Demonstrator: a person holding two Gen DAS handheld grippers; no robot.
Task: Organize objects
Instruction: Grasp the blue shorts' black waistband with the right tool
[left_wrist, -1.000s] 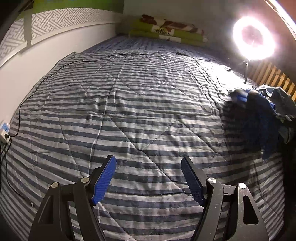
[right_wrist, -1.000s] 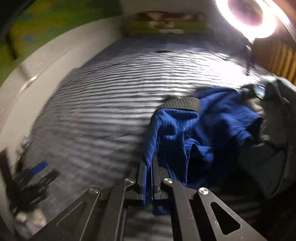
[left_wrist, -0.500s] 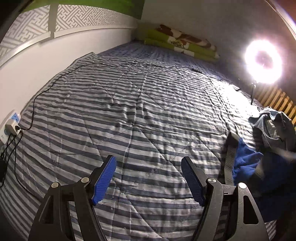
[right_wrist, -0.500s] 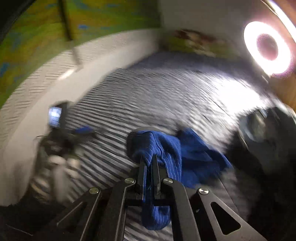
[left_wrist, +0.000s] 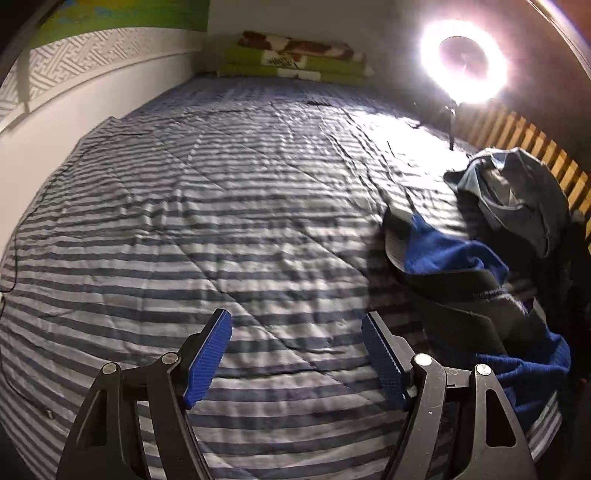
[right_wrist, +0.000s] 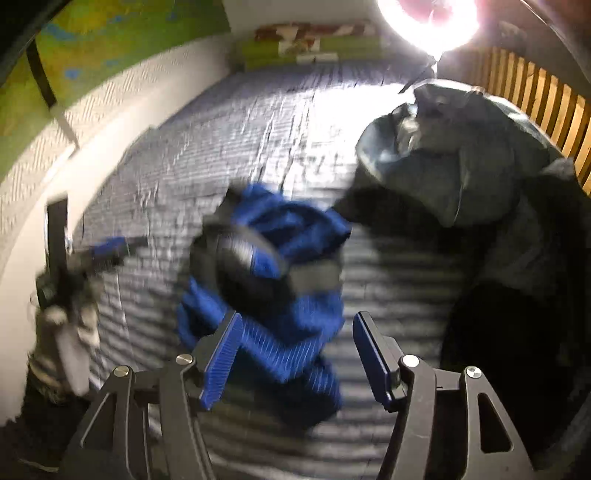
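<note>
1. Your left gripper hangs over the striped quilt, jaws spread wide, nothing between them.
2. Your right gripper also has its jaws apart; the blue garment shows bunched and blurred in front of them, and contact with the pads cannot be told.
3. In the left view the blue garment lies crumpled on the quilt's right side, just beside a grey-blue clothes pile.
4. A ring light glares at the far right.
</note>
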